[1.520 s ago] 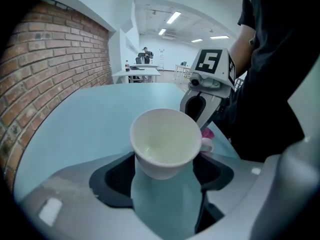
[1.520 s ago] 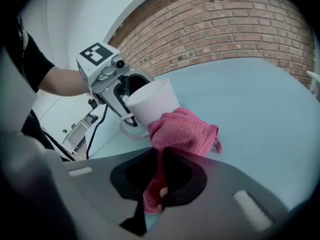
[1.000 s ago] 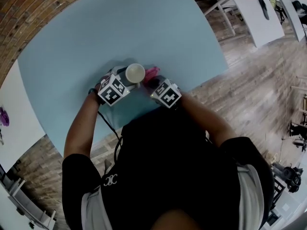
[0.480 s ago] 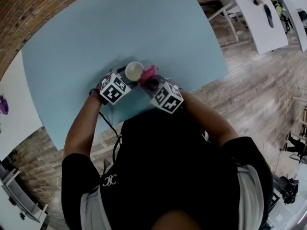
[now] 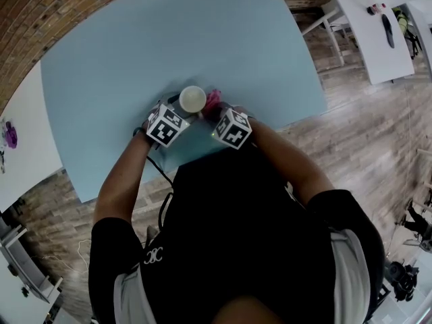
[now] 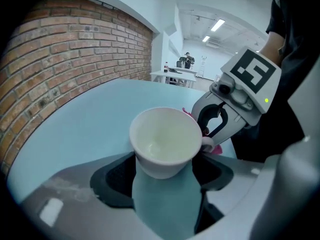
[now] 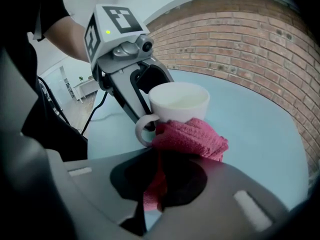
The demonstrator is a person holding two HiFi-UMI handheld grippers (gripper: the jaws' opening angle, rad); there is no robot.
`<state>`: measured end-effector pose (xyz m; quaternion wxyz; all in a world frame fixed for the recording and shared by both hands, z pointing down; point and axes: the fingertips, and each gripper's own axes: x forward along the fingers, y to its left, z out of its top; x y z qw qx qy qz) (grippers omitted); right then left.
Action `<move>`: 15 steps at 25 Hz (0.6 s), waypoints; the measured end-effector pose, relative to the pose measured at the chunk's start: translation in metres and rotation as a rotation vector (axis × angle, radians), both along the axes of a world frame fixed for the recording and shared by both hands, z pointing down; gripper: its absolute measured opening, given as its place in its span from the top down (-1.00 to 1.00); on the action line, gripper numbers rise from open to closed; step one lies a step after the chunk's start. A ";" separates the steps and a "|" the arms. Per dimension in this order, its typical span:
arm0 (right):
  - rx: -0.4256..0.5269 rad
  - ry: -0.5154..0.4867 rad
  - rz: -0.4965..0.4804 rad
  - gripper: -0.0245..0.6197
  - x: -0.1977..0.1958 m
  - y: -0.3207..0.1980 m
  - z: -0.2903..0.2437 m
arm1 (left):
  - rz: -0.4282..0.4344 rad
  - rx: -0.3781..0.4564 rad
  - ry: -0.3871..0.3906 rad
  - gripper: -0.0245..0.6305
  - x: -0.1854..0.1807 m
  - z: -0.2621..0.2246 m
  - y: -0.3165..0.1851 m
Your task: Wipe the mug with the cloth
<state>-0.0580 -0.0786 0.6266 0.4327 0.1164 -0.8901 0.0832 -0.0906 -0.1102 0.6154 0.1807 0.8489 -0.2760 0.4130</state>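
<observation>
Left claw (image 6: 162, 170) clamped on white mug (image 6: 165, 141). Right claw (image 7: 162, 186), gripping pink cloth (image 7: 192, 139), presses it to the wall beside handle (image 7: 141, 130). Recommended: hold mug steady, sweep cloth round under even pressure.

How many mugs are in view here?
1. The white mug sits clamped in the left gripper, over the blue table; the right gripper holds the pink cloth against its side. None appears hidden.

mug (image 7: 179, 106): white, upright, empty | cloth (image 7: 192, 138): pink, bunched, against mug's side
</observation>
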 end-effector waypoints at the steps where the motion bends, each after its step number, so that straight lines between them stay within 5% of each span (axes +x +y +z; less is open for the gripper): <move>1: -0.003 -0.004 -0.007 0.81 -0.001 0.000 -0.002 | -0.012 0.000 0.000 -0.20 -0.001 0.000 0.000; 8: -0.077 -0.053 -0.049 0.81 0.013 0.021 -0.026 | -0.083 0.005 -0.003 -0.20 0.008 0.000 0.008; 15: -0.143 -0.147 0.039 0.81 0.020 0.017 -0.058 | -0.158 0.011 0.007 -0.20 0.013 0.000 0.011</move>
